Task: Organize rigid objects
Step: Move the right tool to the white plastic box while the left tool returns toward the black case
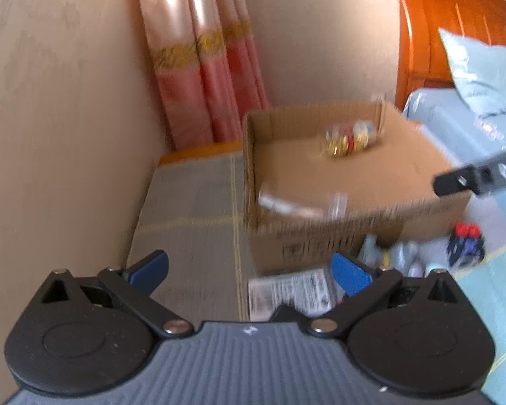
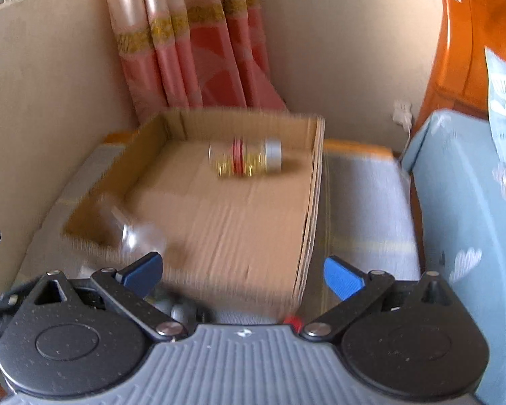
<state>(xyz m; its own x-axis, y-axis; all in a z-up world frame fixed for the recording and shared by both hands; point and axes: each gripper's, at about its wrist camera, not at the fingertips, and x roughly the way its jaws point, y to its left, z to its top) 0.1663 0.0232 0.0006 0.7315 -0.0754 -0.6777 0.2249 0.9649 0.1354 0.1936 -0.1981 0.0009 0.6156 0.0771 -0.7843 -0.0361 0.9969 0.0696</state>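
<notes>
Now both tools are empty. The right gripper (image 2: 243, 275) has its blue fingers (image 2: 342, 278) spread wide with nothing between them. The left gripper (image 1: 249, 270) is spread wide too, and it holds nothing.

Just past the right gripper sits the cardboard box (image 2: 315, 182), low and with no lid. Two things lie inside it. A clear jar (image 2: 246, 160) with a silver cap and gold and red bits inside lies on its side near the back wall of the box. A clear glass thing (image 2: 131, 233), too blurry to name, lies in the near left corner of the box.

My guess is that one thing has just gone into the box, and the hands are between picks. More things wait outside the box, on the floor by its front wall: a toy with red tops (image 1: 467, 246), some pale blurry bits (image 1: 404, 253) and a printed paper (image 1: 290, 290). These sit just in front of the left gripper, on its right side.

The next move needs a hand to go down to one of those things and close on it.
</notes>
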